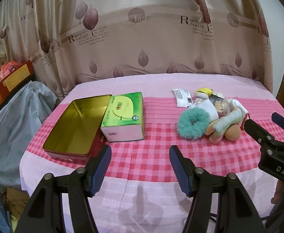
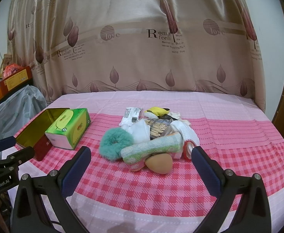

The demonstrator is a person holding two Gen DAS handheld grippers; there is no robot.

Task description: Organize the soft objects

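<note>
A pile of small items lies on the pink checked tablecloth [image 2: 229, 155]. It holds a teal fluffy scrunchie [image 2: 115, 141] [image 1: 193, 123], a rolled striped towel [image 2: 151, 147] [image 1: 225, 125] and a beige egg-shaped sponge [image 2: 159, 164] [image 1: 233, 133]. White cloths, a bag of thin sticks [image 2: 157, 129] and a white sachet [image 2: 131, 115] are also in it. My right gripper [image 2: 141, 151] [image 1: 262, 120] is open just in front of the pile, its pads touching nothing. My left gripper [image 1: 140, 151] [image 2: 15, 146] is open and empty, near an open gold-lined tin [image 1: 74, 124] [image 2: 33, 128].
A green tissue box [image 1: 124, 114] [image 2: 70, 128] stands against the tin's right side. A patterned curtain [image 1: 142, 38] hangs behind the table. Grey plastic sheeting [image 1: 15, 116] and stacked boxes [image 1: 15, 75] are off the table's left edge.
</note>
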